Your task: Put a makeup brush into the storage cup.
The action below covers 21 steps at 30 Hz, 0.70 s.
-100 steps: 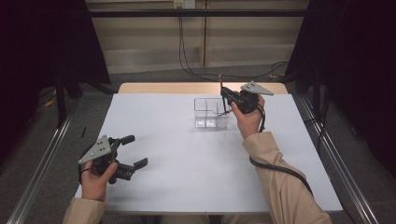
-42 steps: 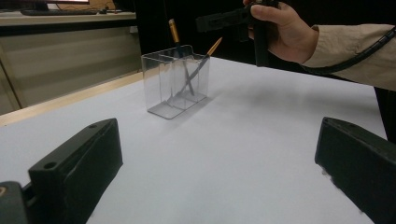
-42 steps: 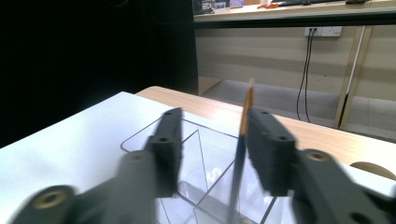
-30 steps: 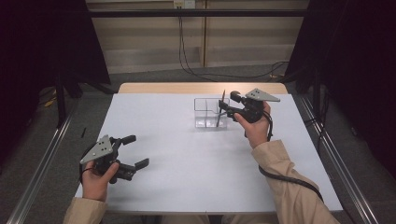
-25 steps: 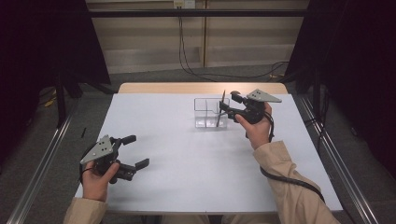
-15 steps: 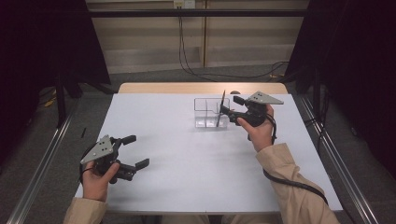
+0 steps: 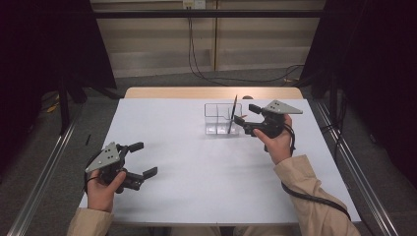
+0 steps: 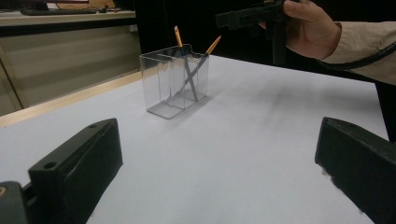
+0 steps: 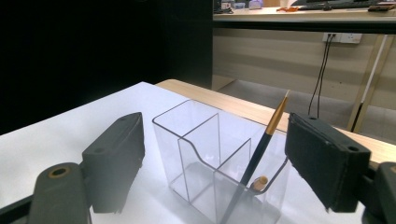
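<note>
A clear, box-shaped plastic holder (image 7: 222, 119) split into compartments stands toward the far side of the white table (image 7: 211, 167). Two thin dark pencil-like sticks with orange-gold ends stand inside it. The left gripper view shows them crossing: one stick (image 8: 183, 58) leans one way, the other stick (image 8: 198, 66) the opposite way, both with the gold end uppermost and the lower end on the holder's floor. In the right gripper view the nearer stick (image 9: 259, 151) runs steeply from the holder's bottom up past its rim, its long axis tilted a little to the right, gold tip on top.

The right gripper (image 7: 244, 114) hangs just beside the holder on its right, level with the rim. Its jaws have just been opening and now stand wide apart, pressing on nothing; the stick rises free between them.

The left gripper (image 7: 141, 159) rests near the table's front left, well apart from the holder, jaws spread wide and empty.
</note>
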Motion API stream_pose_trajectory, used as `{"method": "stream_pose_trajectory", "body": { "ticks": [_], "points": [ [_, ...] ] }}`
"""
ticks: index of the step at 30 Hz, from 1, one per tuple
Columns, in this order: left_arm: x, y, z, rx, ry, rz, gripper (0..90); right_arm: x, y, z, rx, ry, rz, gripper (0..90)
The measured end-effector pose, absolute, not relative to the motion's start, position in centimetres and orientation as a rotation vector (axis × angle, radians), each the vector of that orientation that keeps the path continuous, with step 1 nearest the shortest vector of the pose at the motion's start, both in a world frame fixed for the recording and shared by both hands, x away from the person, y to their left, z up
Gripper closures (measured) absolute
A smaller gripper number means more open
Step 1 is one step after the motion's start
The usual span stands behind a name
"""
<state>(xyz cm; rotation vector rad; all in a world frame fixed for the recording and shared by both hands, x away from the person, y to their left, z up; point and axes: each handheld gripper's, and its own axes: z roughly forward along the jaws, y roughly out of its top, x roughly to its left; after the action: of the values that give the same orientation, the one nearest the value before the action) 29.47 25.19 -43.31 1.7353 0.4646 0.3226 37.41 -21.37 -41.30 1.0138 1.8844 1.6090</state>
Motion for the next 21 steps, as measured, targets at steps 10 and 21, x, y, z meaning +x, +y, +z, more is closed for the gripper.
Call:
{"method": "stream_pose_trajectory", "body": {
  "ticks": [10, 21],
  "points": [
    [29.5, 25.1, -43.3, 1.744, 0.460, 0.319, 0.6, 36.6, -21.7, -41.3, 0.994, 1.895, 1.613, 18.0],
    [29.6, 25.0, -43.3, 1.743, 0.459, 0.315, 0.6, 35.6, -21.9, -41.4, 0.974, 1.910, 1.609, 17.0]
  ]
}}
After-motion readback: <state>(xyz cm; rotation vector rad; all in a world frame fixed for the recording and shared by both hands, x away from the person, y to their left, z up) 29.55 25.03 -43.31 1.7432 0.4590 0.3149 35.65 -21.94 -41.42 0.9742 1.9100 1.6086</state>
